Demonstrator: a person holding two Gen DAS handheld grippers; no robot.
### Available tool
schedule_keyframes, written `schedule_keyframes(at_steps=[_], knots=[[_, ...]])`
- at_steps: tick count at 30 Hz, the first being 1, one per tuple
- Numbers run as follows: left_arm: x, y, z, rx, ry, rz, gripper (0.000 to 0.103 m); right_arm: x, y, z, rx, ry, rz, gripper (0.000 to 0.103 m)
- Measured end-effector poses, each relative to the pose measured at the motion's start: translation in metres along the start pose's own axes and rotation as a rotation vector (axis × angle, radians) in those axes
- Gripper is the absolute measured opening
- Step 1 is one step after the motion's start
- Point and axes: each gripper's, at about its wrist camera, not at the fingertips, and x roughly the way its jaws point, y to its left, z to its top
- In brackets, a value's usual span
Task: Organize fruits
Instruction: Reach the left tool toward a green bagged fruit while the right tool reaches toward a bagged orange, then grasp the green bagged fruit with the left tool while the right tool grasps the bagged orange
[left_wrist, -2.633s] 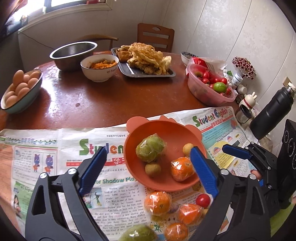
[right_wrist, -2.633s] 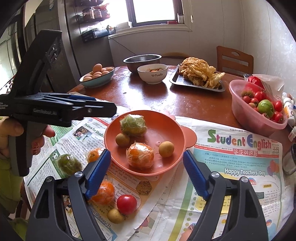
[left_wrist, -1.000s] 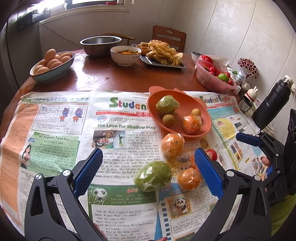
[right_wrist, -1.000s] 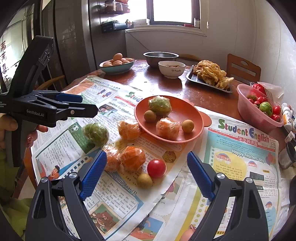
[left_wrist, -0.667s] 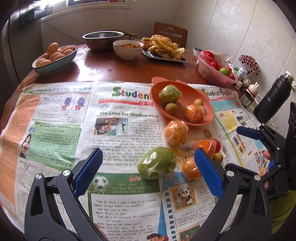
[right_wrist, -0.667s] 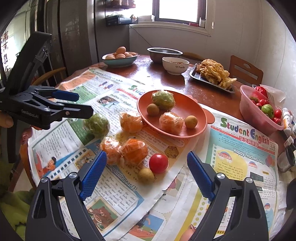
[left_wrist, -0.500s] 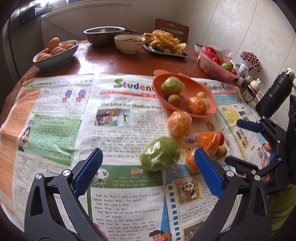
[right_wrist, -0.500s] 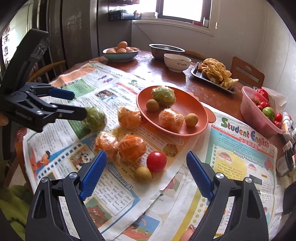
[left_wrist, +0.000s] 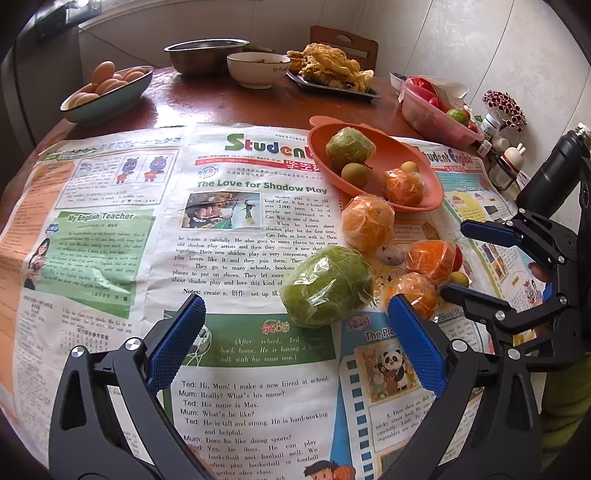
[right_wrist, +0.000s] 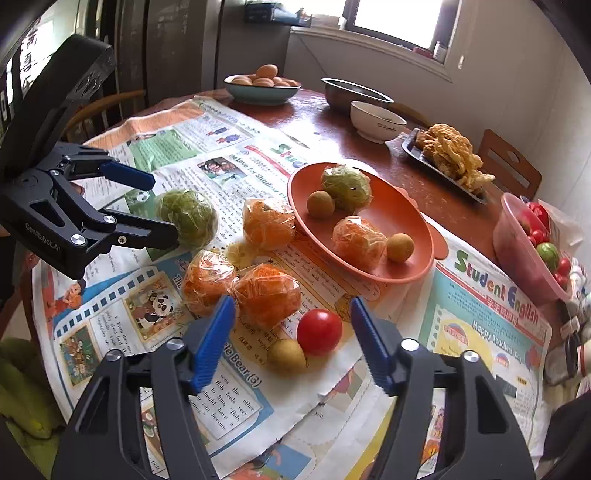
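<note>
Roughly a third done by my count; the orange plate (right_wrist: 402, 275) holds four fruits, a wrapped green one, a wrapped orange and two small brown ones; six are not yet in, lying loose on the newspaper (left_wrist: 110, 236) over the table (left_wrist: 207, 103): the wrapped green fruit (left_wrist: 327, 286), three wrapped oranges, the red tomato (right_wrist: 319, 331) and a small yellowish fruit (right_wrist: 286, 356); left tongs (left_wrist: 295, 343) released, spread wide, just short of the green fruit; right tongs (right_wrist: 291, 338) also released, low over the tomato, empty.
</note>
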Motion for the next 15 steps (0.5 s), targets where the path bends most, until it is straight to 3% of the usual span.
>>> schedule_keyframes(at_steps=[4,15], knots=[[0.005,-0.001,0.002,0.003,0.005,-0.013,0.088,0.008,0.003,0.005,-0.032,0.014,0.026,0.051],[0.012,-0.002,0.008,0.017,0.018,-0.047,0.071,0.024,0.004,0.015,-0.033,0.036,0.082,0.038]])
